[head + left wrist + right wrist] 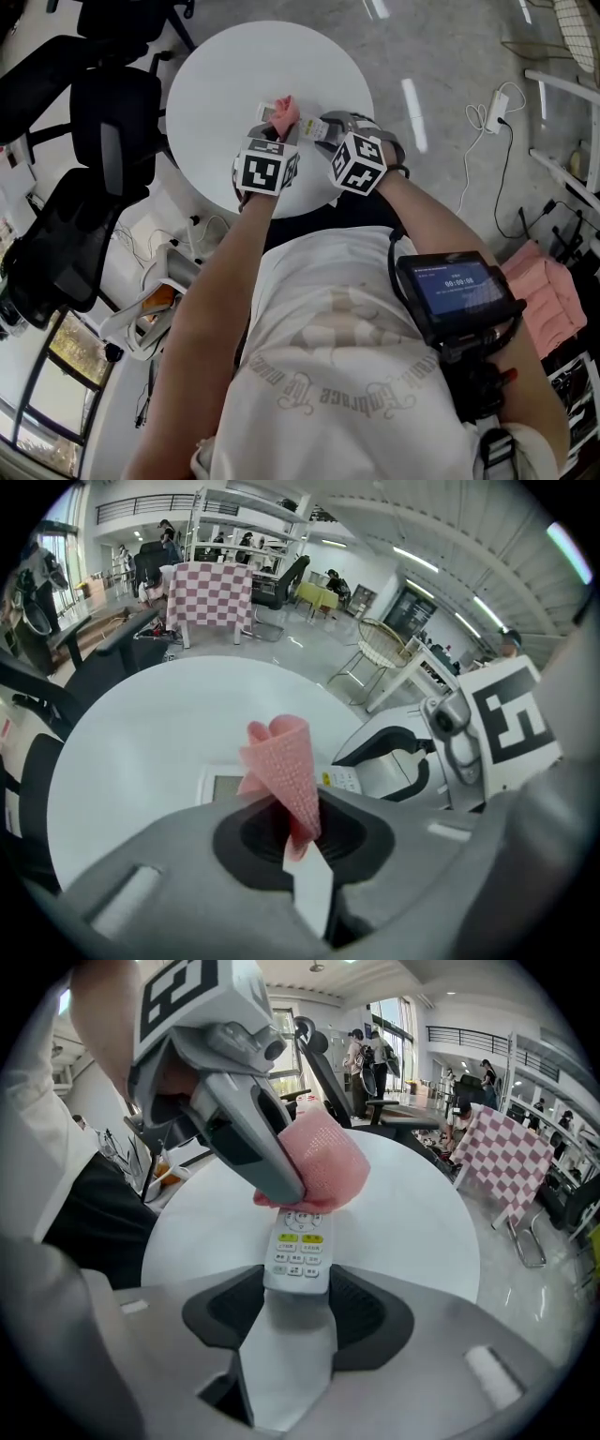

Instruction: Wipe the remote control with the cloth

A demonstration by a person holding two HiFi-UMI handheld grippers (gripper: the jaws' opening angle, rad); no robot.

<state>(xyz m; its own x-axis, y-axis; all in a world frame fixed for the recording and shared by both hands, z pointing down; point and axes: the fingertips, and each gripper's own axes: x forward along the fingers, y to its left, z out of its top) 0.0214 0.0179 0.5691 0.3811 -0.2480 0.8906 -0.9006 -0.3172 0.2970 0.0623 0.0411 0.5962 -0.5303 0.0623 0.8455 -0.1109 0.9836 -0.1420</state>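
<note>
The left tongs (300, 829) are clenched on the pink cloth (286, 761), whose rolled bulk sticks out past their tips and rests on the far end of the white remote control (298, 1251). The right tongs (298, 1305) grasp that remote by its near end, keypad up, over the round white surface (412, 1213). The 2 tongs sit just beside each other.

1. Setting: a large open-plan office or laboratory hall, with a polished grey floor (441, 56) and long ceiling strip lights (417, 560).
2. Furniture: black mesh swivel office chairs (112, 131) beside a round white table (216, 84).
3. Structure: an upper gallery with a metal railing (141, 508); people standing in the background (366, 1054).
4. Wiring: a white power adapter with trailing cables (494, 108) on the floor.
</note>
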